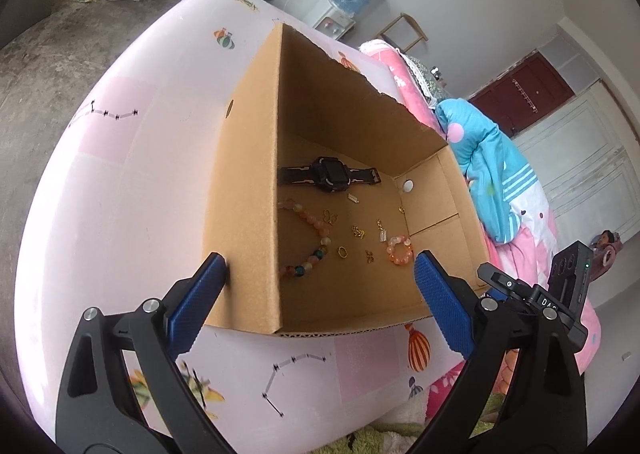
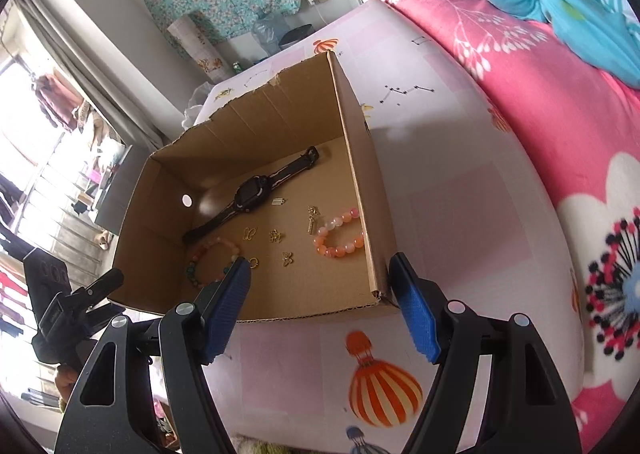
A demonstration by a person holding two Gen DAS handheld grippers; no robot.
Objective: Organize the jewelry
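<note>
Two grippers, jaws apart, empty — cardboard box [image 1: 248, 189] wall between jaws.

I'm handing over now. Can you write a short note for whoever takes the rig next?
Left tool: open, empty, straddling a near corner of the cardboard box.
Right tool: open, empty, straddling the other near corner.
In the box: watch, long bead bracelet, small pink bracelet, several small gold charms.
Done: all jewelry seen lies in the box.
Left: sorting it; pieces lie loose.
</note>
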